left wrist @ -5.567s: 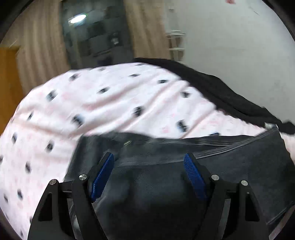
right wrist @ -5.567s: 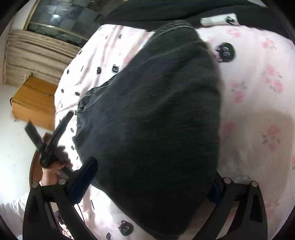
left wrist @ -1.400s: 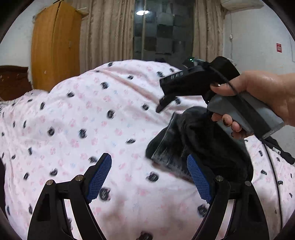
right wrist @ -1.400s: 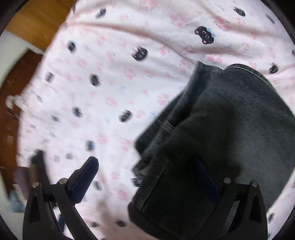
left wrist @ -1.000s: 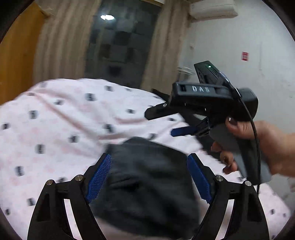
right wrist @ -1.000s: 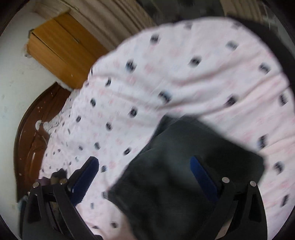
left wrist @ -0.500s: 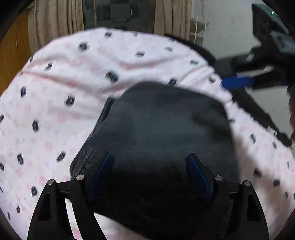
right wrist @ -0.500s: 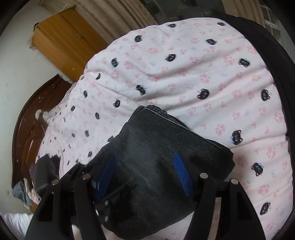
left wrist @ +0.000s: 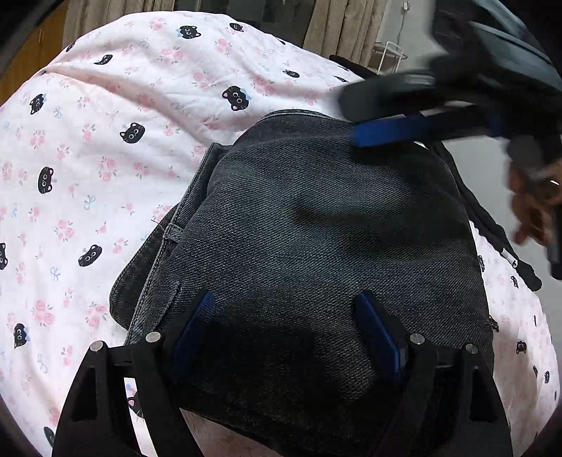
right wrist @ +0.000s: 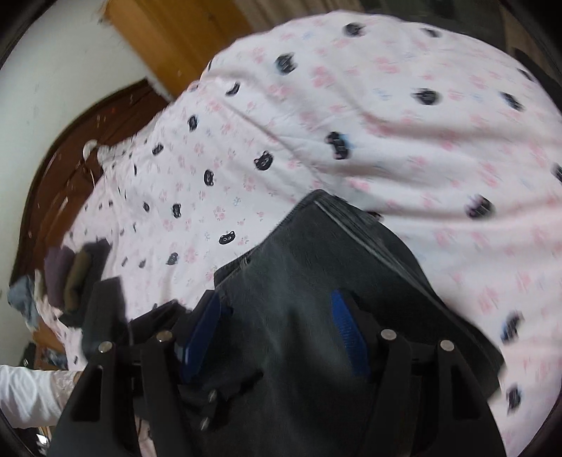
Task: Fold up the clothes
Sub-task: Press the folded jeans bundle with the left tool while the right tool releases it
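A folded dark grey denim garment [left wrist: 333,228] lies on a bed with a pink sheet printed with black cats [left wrist: 105,158]. My left gripper [left wrist: 285,298] hangs low over the near part of the denim, jaws wide apart, open, the cloth flat beneath them. In the left wrist view my right gripper [left wrist: 351,114] comes in blurred from the upper right, its blue pad [left wrist: 390,130] just over the denim's far edge. The right wrist view shows that gripper [right wrist: 275,298] above the denim [right wrist: 316,281], jaws apart, gripping nothing.
A black garment [left wrist: 491,225] lies along the bed's right edge. A small pile of folded clothes [right wrist: 70,274] sits near the dark wooden headboard [right wrist: 63,168]. An orange wardrobe [right wrist: 175,42], curtains [left wrist: 333,21] and a white rack [left wrist: 390,52] stand behind. A white sleeve [right wrist: 28,393] shows lower left.
Both grippers have sunk and tipped down onto the folded denim, which now fills the lower half of both views. The right jaws stand narrower than a second ago.
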A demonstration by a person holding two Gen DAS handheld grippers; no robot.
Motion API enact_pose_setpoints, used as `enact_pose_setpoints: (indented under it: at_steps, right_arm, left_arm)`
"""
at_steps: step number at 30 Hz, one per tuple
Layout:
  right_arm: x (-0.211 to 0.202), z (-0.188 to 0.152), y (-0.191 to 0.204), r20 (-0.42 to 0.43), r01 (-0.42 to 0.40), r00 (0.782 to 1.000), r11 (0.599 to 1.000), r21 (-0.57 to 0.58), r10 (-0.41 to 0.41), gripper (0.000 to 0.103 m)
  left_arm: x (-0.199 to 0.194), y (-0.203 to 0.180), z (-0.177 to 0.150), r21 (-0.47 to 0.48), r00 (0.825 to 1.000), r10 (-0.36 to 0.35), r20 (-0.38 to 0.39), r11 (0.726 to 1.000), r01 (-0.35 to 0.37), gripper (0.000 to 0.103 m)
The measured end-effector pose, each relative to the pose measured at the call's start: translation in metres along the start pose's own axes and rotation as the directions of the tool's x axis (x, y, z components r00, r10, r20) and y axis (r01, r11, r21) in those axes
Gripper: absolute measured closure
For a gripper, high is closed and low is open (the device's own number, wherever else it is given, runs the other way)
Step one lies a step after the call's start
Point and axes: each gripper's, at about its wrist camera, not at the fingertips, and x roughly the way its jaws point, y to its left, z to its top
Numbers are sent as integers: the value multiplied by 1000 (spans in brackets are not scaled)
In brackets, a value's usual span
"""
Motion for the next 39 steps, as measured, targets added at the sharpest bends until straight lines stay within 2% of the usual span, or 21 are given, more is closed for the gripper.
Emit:
enact_pose_setpoints:
  at_steps: [3,5,6,9,13,18,21,24,27,29,32,35,39]
  right_arm:
    - [37,13,3,-78,39,996,998,-49,-43,34]
    - [59,13,-5,-142,103,984,994,-38,-108,34]
    - [67,11,-11,-160,112,980,993,-21,-114,34]
    - [83,4,-25,-169,125,978,992,5,-122,34]
    - [91,3,-33,-188,139,973,990,27,-132,34]
    - [60,-5,-14,-114,160,980,987,-15,-161,33]
    - [22,-24,-1,-30,164,986,986,-41,-165,23]
    - [-15,-53,9,56,193,980,977,-87,-189,20]
    - [-23,-79,5,57,252,967,962,-105,-247,19]
    - [-14,-95,-5,25,262,965,959,-104,-261,18]
    - [3,-106,-6,9,304,952,936,-179,-307,13]
    - [7,-106,-10,11,296,954,940,-170,-298,9]
    - [-27,-113,-7,89,243,968,968,-68,-237,9]
  left_arm:
    - [0,3,-4,-8,1000,-8,20,1000,9,23]
    - [2,6,-9,-14,999,-17,36,1000,18,23]
    - [2,7,-11,-17,999,-22,44,1000,23,23]
    - [9,11,-15,-31,996,-30,80,999,32,23]
    - [12,10,-14,-17,996,-26,82,999,27,22]
    - [-18,-1,-13,69,992,39,123,996,-48,23]
    - [-41,-1,-13,102,987,33,154,994,-50,23]
    - [-37,2,-15,139,993,30,117,989,-46,23]
    - [-25,7,-18,151,997,21,76,988,-32,23]
    - [-18,11,-22,155,998,9,64,988,-19,22]
    - [-8,7,-28,205,996,36,76,977,-51,22]
    - [-9,9,-22,190,996,36,81,980,-51,22]
    - [-32,18,-9,129,994,14,107,991,-28,23]
